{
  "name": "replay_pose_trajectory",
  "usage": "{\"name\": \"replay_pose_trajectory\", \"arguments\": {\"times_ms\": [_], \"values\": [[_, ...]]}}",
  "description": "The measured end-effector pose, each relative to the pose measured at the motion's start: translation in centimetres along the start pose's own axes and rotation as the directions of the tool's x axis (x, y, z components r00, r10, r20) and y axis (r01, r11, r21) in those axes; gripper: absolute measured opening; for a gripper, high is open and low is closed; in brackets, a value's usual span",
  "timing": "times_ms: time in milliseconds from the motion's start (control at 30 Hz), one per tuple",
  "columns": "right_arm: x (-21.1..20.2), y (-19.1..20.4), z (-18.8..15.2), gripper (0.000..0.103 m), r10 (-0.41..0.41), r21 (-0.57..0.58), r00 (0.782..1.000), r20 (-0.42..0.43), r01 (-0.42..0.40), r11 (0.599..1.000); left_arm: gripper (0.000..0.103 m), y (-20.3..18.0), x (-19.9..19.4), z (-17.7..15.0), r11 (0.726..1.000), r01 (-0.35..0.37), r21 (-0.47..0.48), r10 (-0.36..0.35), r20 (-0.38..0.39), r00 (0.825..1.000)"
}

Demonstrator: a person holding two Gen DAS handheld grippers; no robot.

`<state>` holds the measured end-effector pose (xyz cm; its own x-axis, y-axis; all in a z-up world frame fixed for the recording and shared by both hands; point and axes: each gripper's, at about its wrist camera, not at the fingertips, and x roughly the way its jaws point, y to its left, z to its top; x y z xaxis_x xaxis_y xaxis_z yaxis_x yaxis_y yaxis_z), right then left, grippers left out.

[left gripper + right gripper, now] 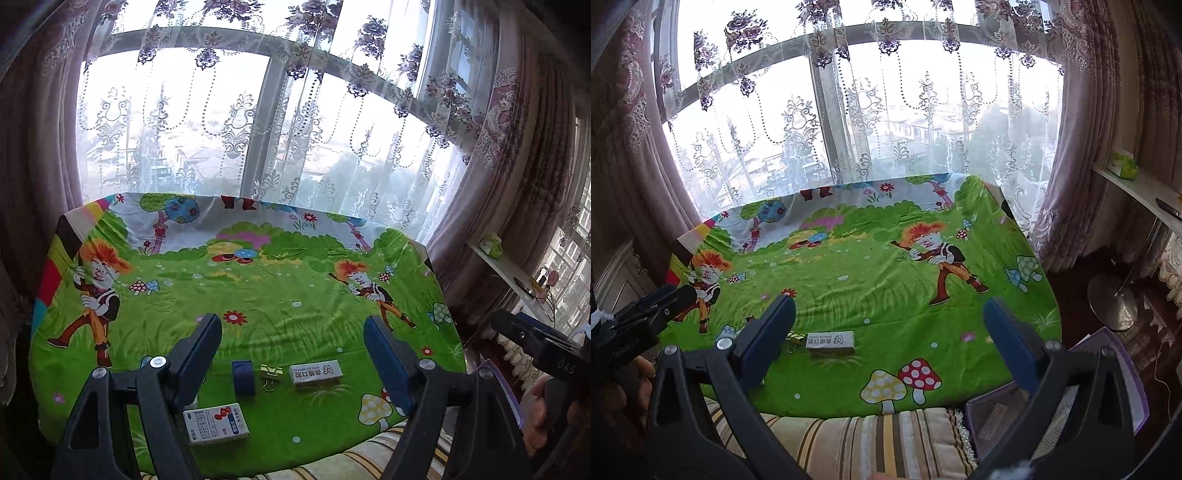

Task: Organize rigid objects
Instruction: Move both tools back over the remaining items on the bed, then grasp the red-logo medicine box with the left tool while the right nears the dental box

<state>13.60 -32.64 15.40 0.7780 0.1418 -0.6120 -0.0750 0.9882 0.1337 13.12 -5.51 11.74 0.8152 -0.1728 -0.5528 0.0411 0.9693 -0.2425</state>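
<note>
Window with lace curtain [229, 122] behind; bench under a green cartoon-print cloth [266, 295]. Left gripper [291, 354] and right gripper [890, 332] both above the near edge, fingers [199, 354] spread wide, holding and touching nothing. On the cloth near the front: medicine box [216, 424], grey dental box [316, 372], upright blue block [243, 376], small gold binder clip [270, 373], all apart.
</note>
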Motion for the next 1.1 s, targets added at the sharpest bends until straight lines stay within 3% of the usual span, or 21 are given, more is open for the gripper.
{"name": "replay_pose_trajectory", "arguments": {"times_ms": [233,367,600,1100], "values": [[3.9,1.8,-0.3,0.102,0.017,-0.002,0.998,-0.065,-0.017,1.0,0.08,3.4,1.7,-0.8,0.992,-0.048,-0.114,0.044,-0.035,0.998],[6.1,2.9,-1.1,0.102,0.047,-0.007,0.994,-0.103,-0.048,0.999,0.08,5.1,3.4,-2.2,0.98,-0.08,-0.183,0.062,-0.105,0.993],[9.6,4.4,-2.8,0.102,0.042,-0.038,0.985,-0.168,-0.049,0.998,0.084,6.9,6.2,-5.4,0.954,-0.182,-0.238,0.122,-0.248,0.961],[15.1,6.0,-7.0,0.102,0.002,-0.131,0.952,-0.305,-0.044,0.99,0.095,7.2,9.4,-9.2,0.943,-0.267,-0.199,0.163,-0.422,0.892]]}}
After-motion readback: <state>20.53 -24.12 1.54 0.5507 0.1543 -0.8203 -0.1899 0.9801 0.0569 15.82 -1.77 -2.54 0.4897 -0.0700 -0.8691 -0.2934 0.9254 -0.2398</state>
